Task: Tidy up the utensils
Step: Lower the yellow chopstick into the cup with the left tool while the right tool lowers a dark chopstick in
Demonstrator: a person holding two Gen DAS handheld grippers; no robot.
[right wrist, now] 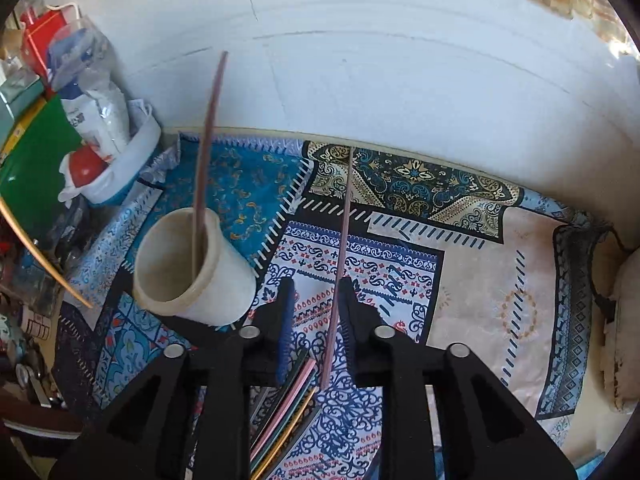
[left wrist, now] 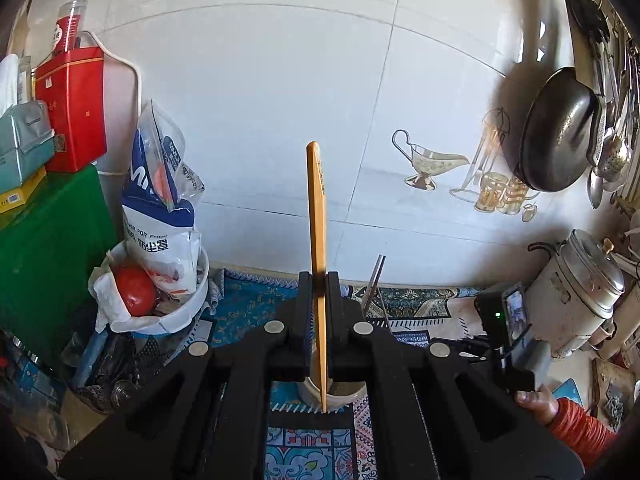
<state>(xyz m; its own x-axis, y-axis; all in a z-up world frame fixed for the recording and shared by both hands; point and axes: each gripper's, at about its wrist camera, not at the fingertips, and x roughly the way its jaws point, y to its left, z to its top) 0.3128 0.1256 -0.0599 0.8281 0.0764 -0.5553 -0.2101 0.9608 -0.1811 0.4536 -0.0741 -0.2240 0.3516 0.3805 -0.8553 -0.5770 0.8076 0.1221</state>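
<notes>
The left gripper (left wrist: 319,280) has its jaws pressed shut on a yellow chopstick (left wrist: 316,216), which stands nearly upright between the pads, its long upper part rising above the fingers and its lower tip hanging below them. Directly beneath that tip sits the cream cup (left wrist: 340,394), only partly visible behind the jaws.

The right gripper (right wrist: 316,300) has its jaws parted. A reddish-brown chopstick (right wrist: 344,240) runs up through the gap close against the right-hand finger; the left pad stands clear of it, so it does not look pinched, and I cannot tell whether it touches the right pad. Below and behind the fingers lies a fan of coloured chopsticks (right wrist: 288,404) on the patterned cloth (right wrist: 460,280). To the left of the fingers the cup (right wrist: 188,268) holds one dark chopstick (right wrist: 206,140) leaning out of its mouth.

Judging from this, the sorting is at an early stage: one stick stands in the cup, two are at the grippers, and a pile waits on the cloth.

The left gripper tilts moderately downward over the cup; the right points more steeply down toward the cloth. A hand (left wrist: 536,402) in an orange sleeve holds the right tool
</notes>
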